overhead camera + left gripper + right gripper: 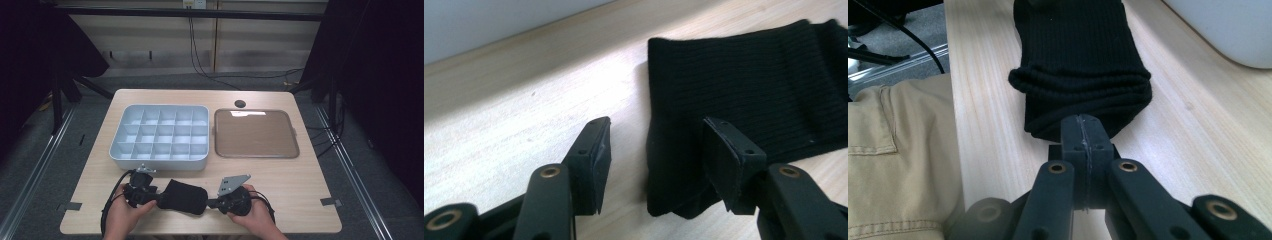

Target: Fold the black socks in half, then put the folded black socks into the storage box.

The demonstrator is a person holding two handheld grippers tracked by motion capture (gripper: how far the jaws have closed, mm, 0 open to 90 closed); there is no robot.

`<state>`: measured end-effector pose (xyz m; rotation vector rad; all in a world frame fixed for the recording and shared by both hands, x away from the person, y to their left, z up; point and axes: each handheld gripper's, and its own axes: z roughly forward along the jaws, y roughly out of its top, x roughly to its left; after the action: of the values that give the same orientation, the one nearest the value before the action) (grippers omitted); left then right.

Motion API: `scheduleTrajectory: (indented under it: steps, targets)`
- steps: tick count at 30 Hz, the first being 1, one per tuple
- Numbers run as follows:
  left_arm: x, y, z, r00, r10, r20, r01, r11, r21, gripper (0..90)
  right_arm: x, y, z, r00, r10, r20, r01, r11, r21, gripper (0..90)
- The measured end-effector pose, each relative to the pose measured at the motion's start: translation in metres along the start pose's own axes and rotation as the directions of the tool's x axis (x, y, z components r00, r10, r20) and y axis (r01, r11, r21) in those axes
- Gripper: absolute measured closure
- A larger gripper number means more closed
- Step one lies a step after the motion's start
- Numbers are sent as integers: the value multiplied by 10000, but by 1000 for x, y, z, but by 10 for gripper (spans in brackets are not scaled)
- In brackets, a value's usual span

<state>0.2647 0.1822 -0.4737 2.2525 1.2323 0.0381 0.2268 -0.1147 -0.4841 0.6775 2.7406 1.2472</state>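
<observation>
A black ribbed sock (185, 196) lies near the table's front edge, between my two grippers. My left gripper (159, 199) is at its left end. In the left gripper view the jaws (654, 145) stand open around the sock's end (744, 85): the right jaw lies against the fabric and the left jaw is clear of it. My right gripper (212, 203) is at the sock's other end. In the right gripper view its jaws (1084, 125) are pressed together at the edge of the bunched cuff (1078, 55), pinching the fabric.
A white compartment tray (159, 162) stands just behind the sock, its wall close to both grippers (499, 20) (1228, 30). A brown flat tray (256, 134) sits to its right. The table's front edge and the person's tan trousers (893, 150) are close by.
</observation>
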Motion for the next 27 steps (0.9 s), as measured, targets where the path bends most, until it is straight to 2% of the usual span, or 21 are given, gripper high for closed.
scheduleTrajectory:
  steps: [4,8,14,15,17,27]
  targets:
    - [-3,0,3,9999,154,-19,-153,9996,233,521,0,-1,5,10000,-11,-54,12,9999,157,900]
    - [-4,0,4,9999,116,-80,-114,9996,258,545,2,0,10,10000,-55,-49,57,9994,342,900]
    - [-4,2,5,9998,204,-26,-203,9989,419,603,-1,0,8,10000,-31,-13,31,9998,220,900]
    - [-5,2,5,9998,191,-10,-190,9988,445,609,-4,0,4,9999,108,-46,-108,9999,-1,900]
    - [-5,2,5,9998,142,109,-147,9988,467,640,-5,0,2,9999,157,-23,-157,9998,-82,900]
    - [-8,5,5,9998,127,134,-134,9984,548,734,-6,-2,7,9997,181,-151,-178,9997,187,900]
